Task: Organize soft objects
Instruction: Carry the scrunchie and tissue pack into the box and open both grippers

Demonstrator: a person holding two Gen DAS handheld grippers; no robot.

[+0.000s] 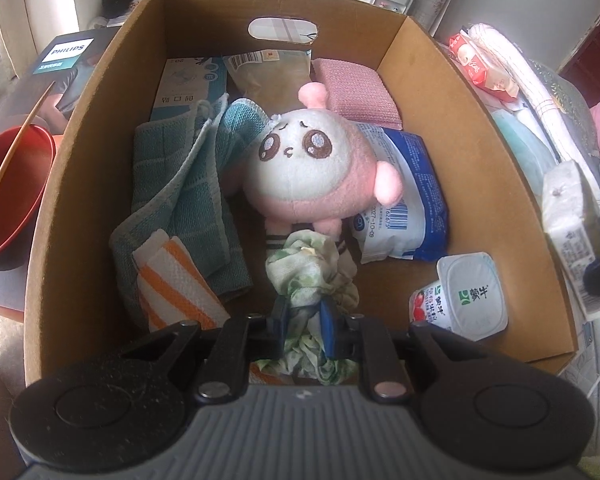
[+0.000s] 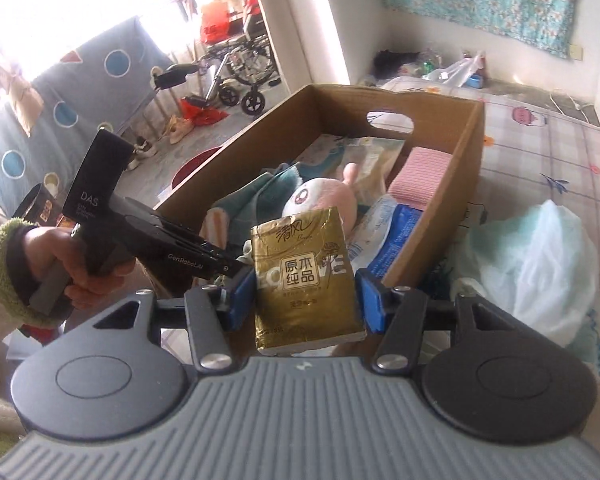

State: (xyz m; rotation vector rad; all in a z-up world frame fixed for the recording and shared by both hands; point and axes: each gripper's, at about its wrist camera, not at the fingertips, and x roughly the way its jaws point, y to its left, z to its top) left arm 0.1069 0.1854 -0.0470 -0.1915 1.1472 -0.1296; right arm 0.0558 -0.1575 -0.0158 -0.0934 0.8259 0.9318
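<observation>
Left wrist view. The left gripper points down into a brown corrugated cardboard box with an oval hand-hole in its far wall. Its blue-padded jaws stand narrow, pinched on a crumpled green-and-white cloth, which bunches out in soft folds above and below the pads and hangs just over the box floor. Directly beyond it lies a round pink-and-white plush toy with embroidered eyes. To the left, a folded teal waffle-weave towel overlaps an orange-and-white striped cloth. A ribbed pink sponge pad lies near the far right corner, and a glossy blue-and-white plastic pack lies beside the toy. A white foil-lidded yogurt cup rests at the near right wall. A red plastic basin stands outside, left of the box.

Right wrist view. The right gripper holds a rectangular gold foil-wrapped tissue pack between its blue pads, jaws at about half width, near the box's near end. The same box rests on a checked bedsheet. A person's hand in a fleecy green-cuffed sleeve grips the other tool's black handle. A translucent, crinkled plastic bag lies to the right of the box.
</observation>
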